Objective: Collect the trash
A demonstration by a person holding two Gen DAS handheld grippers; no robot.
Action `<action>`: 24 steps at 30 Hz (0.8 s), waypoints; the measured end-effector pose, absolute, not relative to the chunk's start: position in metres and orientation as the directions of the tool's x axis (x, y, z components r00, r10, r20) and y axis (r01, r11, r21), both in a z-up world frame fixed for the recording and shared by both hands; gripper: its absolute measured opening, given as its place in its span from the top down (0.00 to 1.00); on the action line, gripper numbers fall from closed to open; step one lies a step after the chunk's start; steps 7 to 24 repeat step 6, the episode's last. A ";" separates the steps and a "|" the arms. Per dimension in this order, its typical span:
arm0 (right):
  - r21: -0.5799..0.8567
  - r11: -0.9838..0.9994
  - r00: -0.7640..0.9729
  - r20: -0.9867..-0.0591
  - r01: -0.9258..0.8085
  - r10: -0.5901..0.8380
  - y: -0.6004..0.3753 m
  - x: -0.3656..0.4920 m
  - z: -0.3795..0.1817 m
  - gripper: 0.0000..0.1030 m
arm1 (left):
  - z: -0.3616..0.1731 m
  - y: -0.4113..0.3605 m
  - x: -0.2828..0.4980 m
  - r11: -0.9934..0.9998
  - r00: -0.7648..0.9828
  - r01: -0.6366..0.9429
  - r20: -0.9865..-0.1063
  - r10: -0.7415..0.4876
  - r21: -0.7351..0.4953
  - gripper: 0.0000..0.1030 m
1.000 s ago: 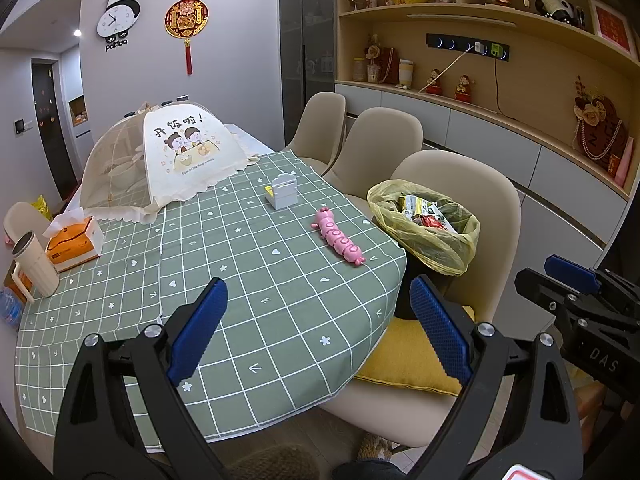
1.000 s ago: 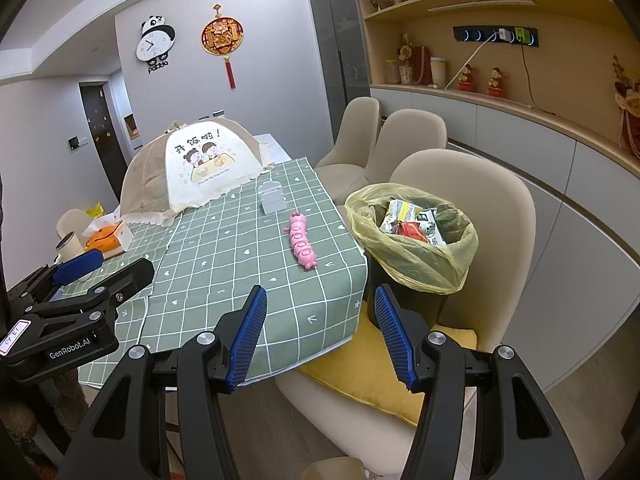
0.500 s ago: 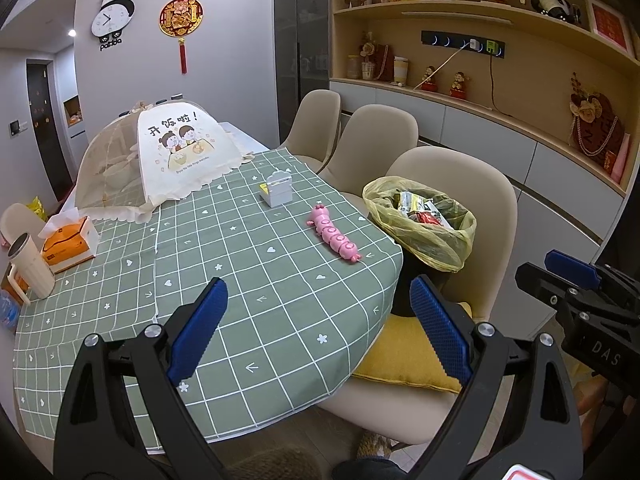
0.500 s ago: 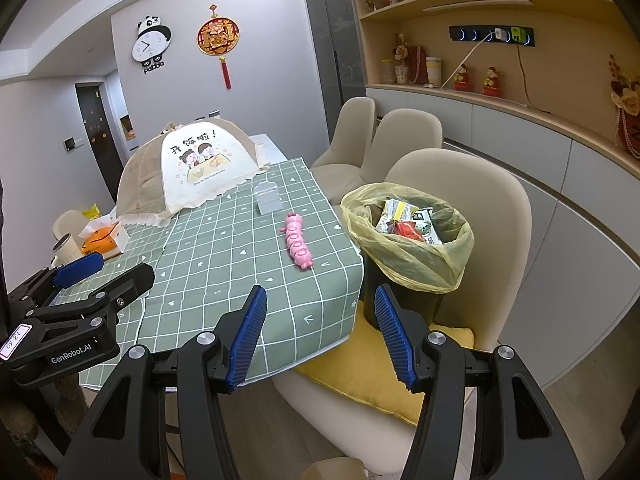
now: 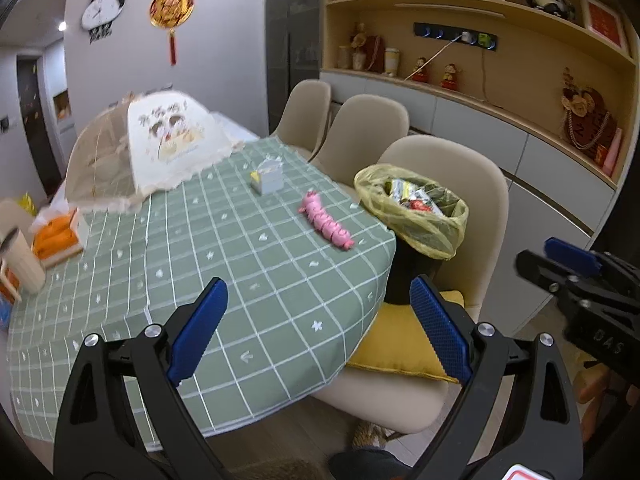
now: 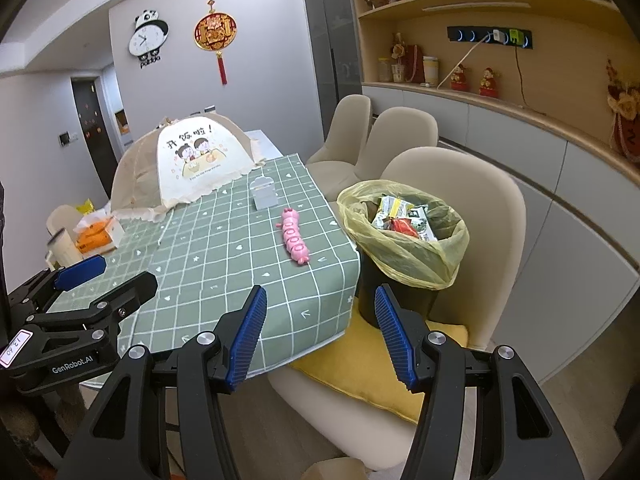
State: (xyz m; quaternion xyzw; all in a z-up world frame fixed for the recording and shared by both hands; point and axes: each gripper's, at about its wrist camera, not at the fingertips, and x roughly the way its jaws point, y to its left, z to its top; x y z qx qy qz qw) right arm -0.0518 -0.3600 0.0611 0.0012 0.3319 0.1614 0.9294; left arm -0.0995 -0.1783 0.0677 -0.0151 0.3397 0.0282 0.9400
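A black trash bin lined with a yellow bag [image 5: 416,224] [image 6: 404,248] stands on a beige chair beside the table, with wrappers [image 6: 404,218] inside it. A pink segmented toy [image 5: 326,222] [image 6: 294,238] lies on the green checked tablecloth [image 5: 208,264] near the table's edge by the bin. My left gripper [image 5: 318,330] is open and empty, held back from the table's near edge. My right gripper [image 6: 320,336] is open and empty too, below and in front of the bin. Each gripper shows in the other's view: the left gripper [image 6: 84,284] and the right gripper [image 5: 576,268].
A mesh food cover [image 6: 192,164] stands at the far end of the table, a small grey box [image 6: 264,194] in front of it. An orange tissue box [image 5: 58,232] and a cup [image 5: 20,260] sit at the left. Three beige chairs line the right side; a yellow cushion [image 6: 384,364] lies under the bin.
Both views have drifted slightly, so the table and bin sit a little lower and further left in frame. The left wrist view is blurred by motion. Both grippers stay open and empty.
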 end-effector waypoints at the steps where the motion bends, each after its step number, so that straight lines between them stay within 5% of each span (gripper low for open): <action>1: 0.099 0.950 0.729 -0.619 -0.297 0.292 -0.358 -0.052 0.062 0.48 | 0.065 -0.174 -0.098 0.997 0.757 -0.073 -0.653 0.039 -0.025 0.14; 6: 0.036 0.940 0.721 -0.632 -0.339 0.284 -0.338 -0.044 0.064 0.48 | 0.031 -0.101 -0.075 0.970 0.675 -0.240 -0.726 0.132 -0.046 0.14; 24: 0.036 0.940 0.721 -0.632 -0.339 0.284 -0.338 -0.044 0.064 0.48 | 0.031 -0.101 -0.075 0.970 0.675 -0.240 -0.726 0.132 -0.046 0.14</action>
